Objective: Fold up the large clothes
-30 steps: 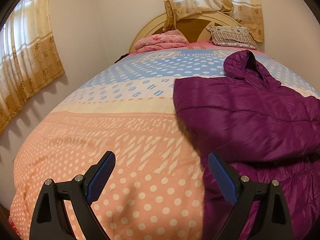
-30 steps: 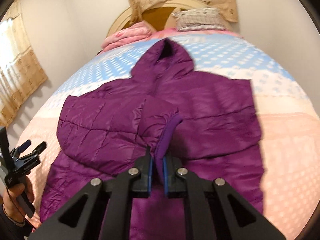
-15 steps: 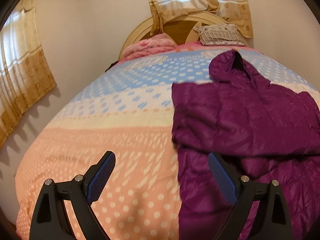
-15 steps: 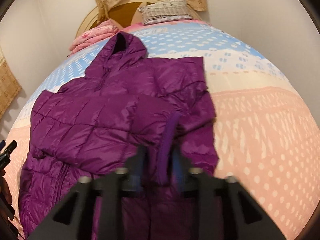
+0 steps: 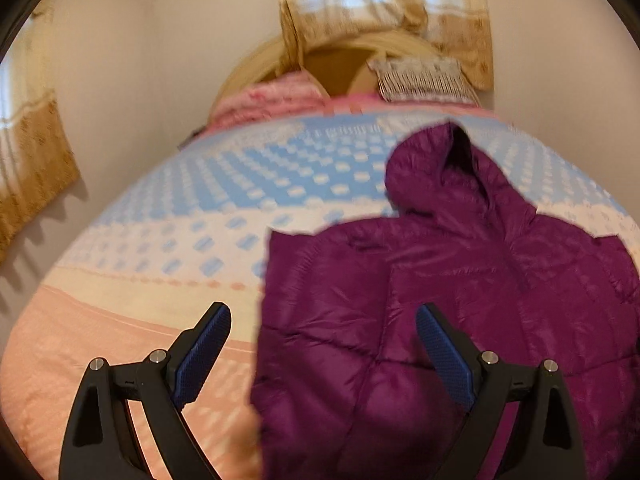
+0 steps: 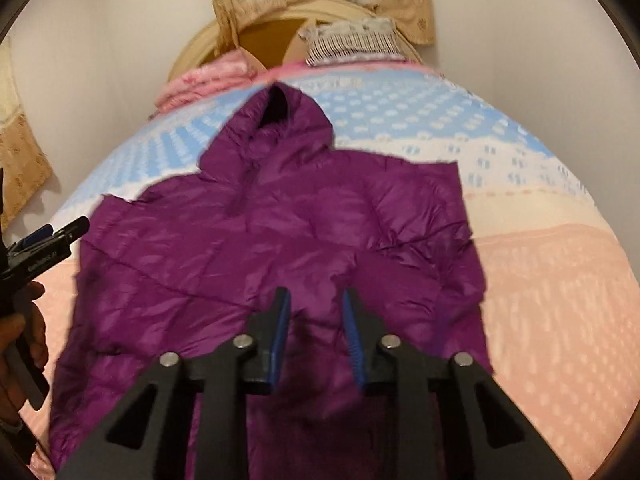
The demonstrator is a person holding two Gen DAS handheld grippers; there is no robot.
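Observation:
A purple hooded puffer jacket (image 6: pixel 280 240) lies flat on the bed, hood (image 6: pixel 276 128) towards the headboard and sleeves folded in over the front. My right gripper (image 6: pixel 315 304) hovers over its lower middle. Its jaws are closing with a gap between the pads, and nothing is pinched in them. In the left wrist view the jacket (image 5: pixel 420 300) fills the right half. My left gripper (image 5: pixel 324 344) is wide open, straddling the jacket's left edge without touching it. The right wrist view shows the left gripper (image 6: pixel 48 240) at the left border, held by a hand (image 6: pixel 24 320).
The bed cover (image 5: pixel 140 320) has pink, cream and blue dotted bands. A folded pink blanket (image 5: pixel 272 100) and a striped pillow (image 5: pixel 420 80) lie by the rounded headboard (image 6: pixel 272 32). Walls stand close on both sides, with a curtain (image 5: pixel 32 184) at the left.
The right gripper let go of the sleeve cuff it was pinching, and the sleeve now lies on the jacket. The left gripper moved right, from over the bedspread to the jacket's left edge.

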